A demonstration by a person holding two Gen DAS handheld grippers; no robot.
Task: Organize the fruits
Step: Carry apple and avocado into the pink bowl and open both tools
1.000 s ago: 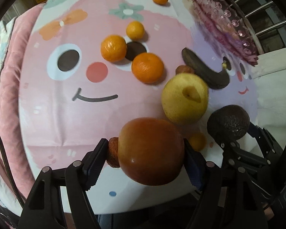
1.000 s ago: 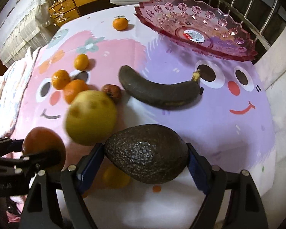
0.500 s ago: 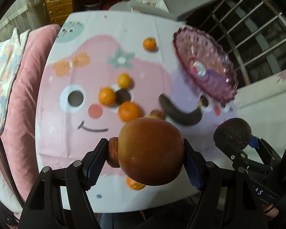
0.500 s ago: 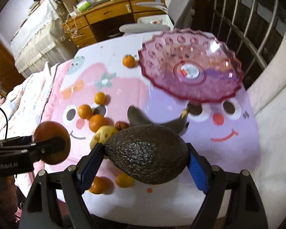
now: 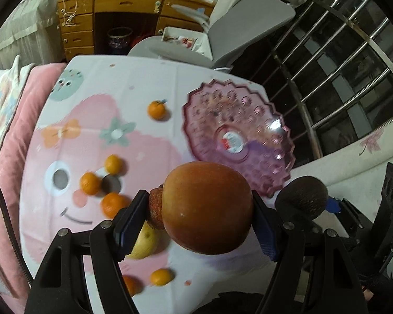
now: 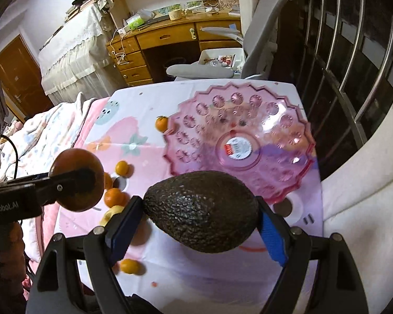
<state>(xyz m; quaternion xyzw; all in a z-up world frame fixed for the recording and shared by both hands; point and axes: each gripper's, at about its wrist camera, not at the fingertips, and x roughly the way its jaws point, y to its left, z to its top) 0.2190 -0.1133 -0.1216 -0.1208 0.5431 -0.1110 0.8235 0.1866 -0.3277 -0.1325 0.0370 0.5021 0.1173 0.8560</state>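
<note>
Bedroom setting: wooden desk (image 6: 170, 36) with drawers at the far wall, grey office chair (image 6: 259, 39) pulled up to the near edge of it, barred metal railing (image 5: 340, 60) along the right. A cartoon-print cloth (image 5: 97, 136) in pink and lilac covers the work surface; a pink quilt (image 5: 10, 141) lies along its left edge.

Left gripper (image 5: 196, 219): jaws clamped on a red-orange apple (image 5: 207, 206), held clear above the cloth. A small reddish-brown fruit (image 5: 156, 209) is wedged between the apple and the left pad. In the right wrist view the same apple (image 6: 78, 180) shows at far left, pinched in the black jaws.

Right gripper (image 6: 199, 222): jaws clamped on a dark, pebbled avocado (image 6: 201, 212), lengthwise between the blue pads, also off the surface. It appears in the left view just right of the apple.

Pink scalloped plastic tray (image 6: 238, 141) sits at the far right of the cloth, empty but for a label sticker at centre. From the right view the avocado overlaps the tray's near rim.

Loose fruit on the cloth: one mandarin (image 5: 156, 110) just left of the tray; three more (image 5: 102, 183) clustered around the printed eyes; a yellow pear (image 5: 144, 243) partly hidden behind the left jaw; two small oranges (image 5: 161, 276) near the front edge. A banana cannot be made out; the held fruits block that patch.
</note>
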